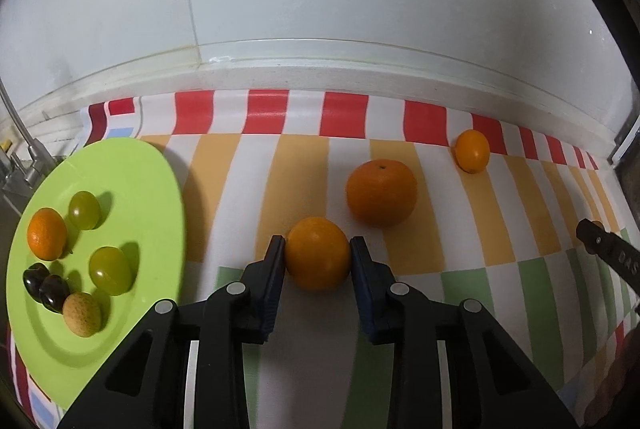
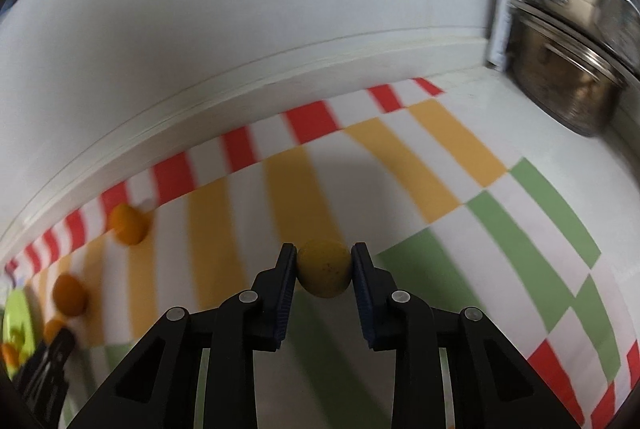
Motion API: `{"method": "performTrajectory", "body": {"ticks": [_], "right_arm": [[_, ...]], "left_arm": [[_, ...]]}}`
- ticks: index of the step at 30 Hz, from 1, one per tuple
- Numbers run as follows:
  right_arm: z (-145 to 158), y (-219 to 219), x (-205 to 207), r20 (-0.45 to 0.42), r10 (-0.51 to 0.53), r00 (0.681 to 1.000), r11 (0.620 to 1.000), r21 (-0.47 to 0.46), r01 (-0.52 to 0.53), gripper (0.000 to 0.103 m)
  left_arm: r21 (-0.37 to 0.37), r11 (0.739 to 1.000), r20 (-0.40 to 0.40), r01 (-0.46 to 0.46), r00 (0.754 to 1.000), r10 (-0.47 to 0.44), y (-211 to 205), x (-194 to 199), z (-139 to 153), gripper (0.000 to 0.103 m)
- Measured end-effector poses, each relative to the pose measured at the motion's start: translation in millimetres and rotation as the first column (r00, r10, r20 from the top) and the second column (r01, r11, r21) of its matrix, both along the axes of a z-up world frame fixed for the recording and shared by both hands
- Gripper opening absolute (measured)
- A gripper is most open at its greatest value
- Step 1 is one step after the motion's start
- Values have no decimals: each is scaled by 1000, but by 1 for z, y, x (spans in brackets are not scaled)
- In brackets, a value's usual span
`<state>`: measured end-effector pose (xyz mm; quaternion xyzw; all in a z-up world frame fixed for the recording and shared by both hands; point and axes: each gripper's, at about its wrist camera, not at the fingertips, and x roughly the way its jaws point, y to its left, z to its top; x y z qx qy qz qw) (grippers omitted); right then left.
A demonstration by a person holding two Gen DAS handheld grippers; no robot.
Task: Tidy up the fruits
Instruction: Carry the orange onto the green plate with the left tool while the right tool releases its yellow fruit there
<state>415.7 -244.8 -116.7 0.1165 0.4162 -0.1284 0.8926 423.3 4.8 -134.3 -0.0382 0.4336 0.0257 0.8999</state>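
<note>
Left gripper (image 1: 318, 249) (clamped) on orange (image 1: 318, 255)

I find an orange (image 1: 318, 253) clamped between my left hand-held gripper's (image 1: 318, 249) pads, resting on the striped cloth. A larger orange (image 1: 381, 192) sits just behind it; a small one (image 1: 472, 150) lies farther back. My right hand-held gripper (image 2: 324, 261) pinches a dull yellow round fruit (image 2: 324, 267). The green plate (image 1: 132, 165) carries two green grapes, a mandarin, two dark cherries and a tan fruit.
</note>
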Motion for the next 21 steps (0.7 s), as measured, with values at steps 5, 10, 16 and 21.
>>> {"method": "performTrajectory", "body": {"ticks": [5,10,16,21], "right_arm": [[7,28,-10,18,112,994,993,-22,-112,29],[14,44,-22,35,189,981,982,-25,-188,29],[25,55,-41,56,249,967,968,-24,-248,29],[37,63,-60,76,291,954,957,-27,-289,29]], "left_arm": [[4,999,23,33,999,-34,5,-7,5,32],[-12,995,84,96,992,-94,4,-27,19,32],[-9,990,137,139,981,-136,3,-53,41,32],[-2,987,169,160,973,-157,1,-75,58,32]]}}
